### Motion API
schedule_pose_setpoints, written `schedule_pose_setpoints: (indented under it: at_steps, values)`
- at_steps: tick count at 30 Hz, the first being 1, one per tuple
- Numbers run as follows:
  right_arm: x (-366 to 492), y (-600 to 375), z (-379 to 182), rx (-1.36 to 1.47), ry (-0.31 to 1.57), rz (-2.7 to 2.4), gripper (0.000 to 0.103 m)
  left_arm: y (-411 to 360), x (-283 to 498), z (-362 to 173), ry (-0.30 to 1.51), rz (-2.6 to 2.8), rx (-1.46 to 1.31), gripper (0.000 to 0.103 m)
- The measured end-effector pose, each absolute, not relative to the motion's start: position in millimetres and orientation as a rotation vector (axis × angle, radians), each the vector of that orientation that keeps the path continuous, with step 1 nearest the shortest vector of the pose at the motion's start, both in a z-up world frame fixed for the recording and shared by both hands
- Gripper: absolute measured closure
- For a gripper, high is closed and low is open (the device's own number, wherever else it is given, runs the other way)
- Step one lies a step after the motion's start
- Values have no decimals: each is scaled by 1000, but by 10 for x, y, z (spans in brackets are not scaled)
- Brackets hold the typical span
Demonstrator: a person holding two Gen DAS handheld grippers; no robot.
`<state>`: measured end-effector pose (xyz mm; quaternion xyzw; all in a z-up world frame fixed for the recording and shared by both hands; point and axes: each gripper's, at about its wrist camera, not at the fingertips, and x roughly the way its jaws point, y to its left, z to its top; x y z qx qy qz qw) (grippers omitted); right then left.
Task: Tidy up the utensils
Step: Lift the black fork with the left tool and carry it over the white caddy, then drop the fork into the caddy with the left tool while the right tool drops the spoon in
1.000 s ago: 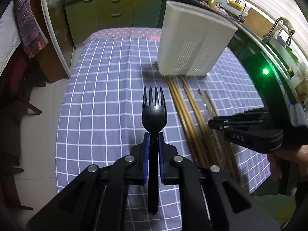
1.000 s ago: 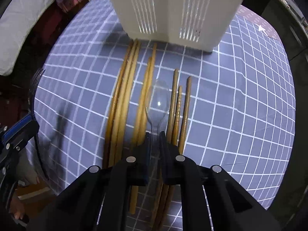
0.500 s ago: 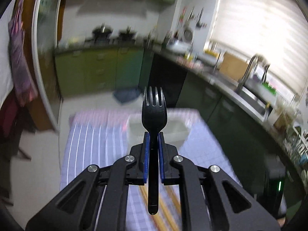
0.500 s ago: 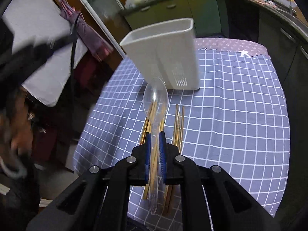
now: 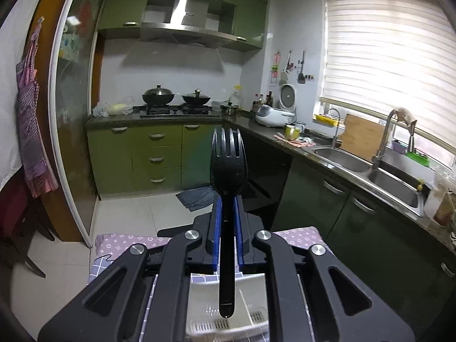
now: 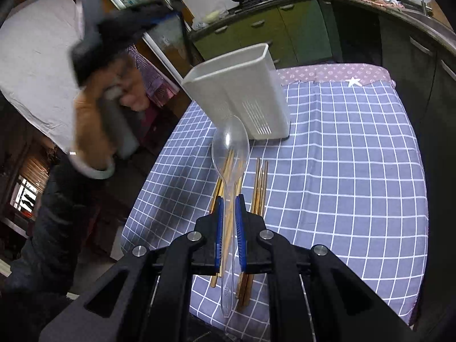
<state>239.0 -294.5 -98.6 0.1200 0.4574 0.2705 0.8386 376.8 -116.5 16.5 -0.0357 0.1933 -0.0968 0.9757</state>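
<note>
My left gripper point(image 5: 227, 208) is shut on a black plastic fork point(image 5: 228, 168), tines up, held level high above the white utensil holder point(image 5: 228, 313), whose open top shows below the fork's handle. My right gripper point(image 6: 228, 208) is shut on a clear plastic spoon point(image 6: 230, 148) above the table. The white utensil holder point(image 6: 242, 91) stands at the table's far side. Several wooden chopsticks point(image 6: 260, 182) lie on the blue checked cloth point(image 6: 342, 156) in front of it. The left gripper point(image 6: 125, 31) shows blurred, raised at the upper left of the right wrist view.
Kitchen counters with a stove point(image 5: 176, 109) and a sink point(image 5: 367, 168) run beyond the table. The person's hand point(image 6: 97, 125) and dark sleeve are at the table's left side. The table's purple edge point(image 6: 330, 72) is at the far end.
Both grippers have lifted and tilted up with their utensils. The left one rose from low over the table to above the holder's open top. The right one backed away from the chopsticks.
</note>
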Motion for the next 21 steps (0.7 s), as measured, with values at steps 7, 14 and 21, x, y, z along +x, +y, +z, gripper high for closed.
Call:
schedule_pose_setpoints:
  at_steps: [7, 14, 21]
  values:
    - [2446, -2939, -838, 252, 928, 575, 93, -1097, 3860, -265, 445, -194, -61, 94]
    - [2716, -2852, -455, 225, 838, 556, 93, -994, 3739, -409, 513, -211, -51, 88]
    - [3195, -2724, -21, 260, 703, 501, 93, -824, 3534, -293, 543, -225, -77, 85]
